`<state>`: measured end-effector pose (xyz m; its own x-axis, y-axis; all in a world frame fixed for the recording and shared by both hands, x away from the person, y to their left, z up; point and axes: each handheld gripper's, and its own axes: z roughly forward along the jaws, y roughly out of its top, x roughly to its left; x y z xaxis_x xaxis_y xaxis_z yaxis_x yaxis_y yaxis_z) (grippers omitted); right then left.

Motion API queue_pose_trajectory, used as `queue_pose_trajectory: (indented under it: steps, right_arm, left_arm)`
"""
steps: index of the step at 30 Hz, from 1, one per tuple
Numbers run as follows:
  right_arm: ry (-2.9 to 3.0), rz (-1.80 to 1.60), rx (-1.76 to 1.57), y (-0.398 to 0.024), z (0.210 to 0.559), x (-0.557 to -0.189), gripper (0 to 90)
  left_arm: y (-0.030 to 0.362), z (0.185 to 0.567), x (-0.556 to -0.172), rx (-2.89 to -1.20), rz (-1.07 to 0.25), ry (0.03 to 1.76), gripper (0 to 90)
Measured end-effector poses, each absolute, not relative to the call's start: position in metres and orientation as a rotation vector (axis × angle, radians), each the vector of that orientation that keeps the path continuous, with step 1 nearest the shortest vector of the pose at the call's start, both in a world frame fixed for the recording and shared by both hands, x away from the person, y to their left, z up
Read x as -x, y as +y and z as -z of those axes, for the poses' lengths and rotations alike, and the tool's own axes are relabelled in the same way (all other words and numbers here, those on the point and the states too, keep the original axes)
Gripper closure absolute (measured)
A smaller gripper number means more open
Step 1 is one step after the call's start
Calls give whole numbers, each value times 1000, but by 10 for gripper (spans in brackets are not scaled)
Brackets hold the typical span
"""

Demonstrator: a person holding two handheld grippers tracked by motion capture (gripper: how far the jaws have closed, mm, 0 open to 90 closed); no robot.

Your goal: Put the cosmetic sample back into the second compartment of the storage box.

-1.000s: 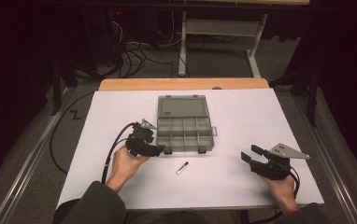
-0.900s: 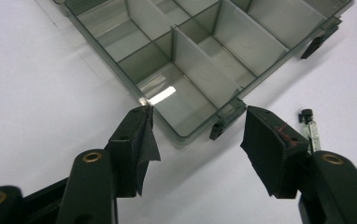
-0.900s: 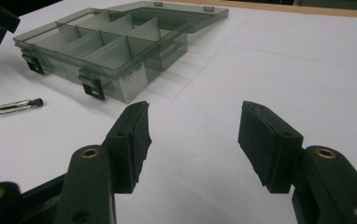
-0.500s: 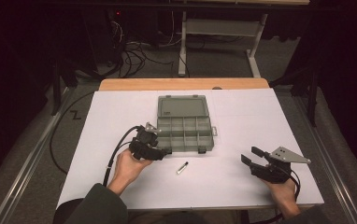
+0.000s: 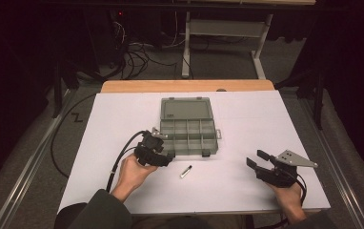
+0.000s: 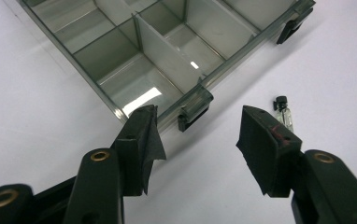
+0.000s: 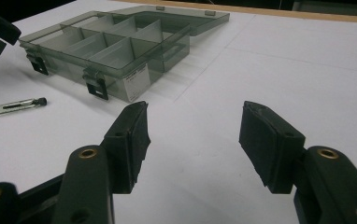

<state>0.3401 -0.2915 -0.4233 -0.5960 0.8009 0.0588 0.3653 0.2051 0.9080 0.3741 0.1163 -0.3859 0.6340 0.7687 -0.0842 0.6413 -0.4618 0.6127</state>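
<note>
A grey see-through compartment box (image 5: pixel 188 138) lies open mid-table, its lid (image 5: pixel 186 108) folded back and its cells empty. A small glass vial (image 5: pixel 186 171) with a black cap lies on the white table just in front of it. My left gripper (image 5: pixel 166 153) hovers at the box's near left corner. In the left gripper view its jaws (image 6: pixel 197 135) are open with nothing between them and have just been closing a little; a box latch (image 6: pixel 194 109) and the vial (image 6: pixel 284 113) lie beyond them. My right gripper (image 5: pixel 256 159) rests open at the near right, empty (image 7: pixel 193 135).
The white sheet (image 5: pixel 247 119) covers the table, with a wooden edge (image 5: pixel 185 86) at the far side. Beyond it are cables and a metal stand on the floor. In the right gripper view the box (image 7: pixel 120 51) and vial (image 7: pixel 20 105) sit far left.
My left gripper has edged slightly toward the near right, closer to the vial. The right gripper has stayed where it was.
</note>
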Motion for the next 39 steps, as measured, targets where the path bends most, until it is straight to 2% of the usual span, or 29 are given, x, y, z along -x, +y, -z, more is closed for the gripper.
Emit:
queue_pose_trajectory:
  steps: [39]
  right_arm:
    - [2061,-1377,-1080,-290,423,-340,445]
  left_arm:
    - [75,399,-371,-2338,-185,1017,494]
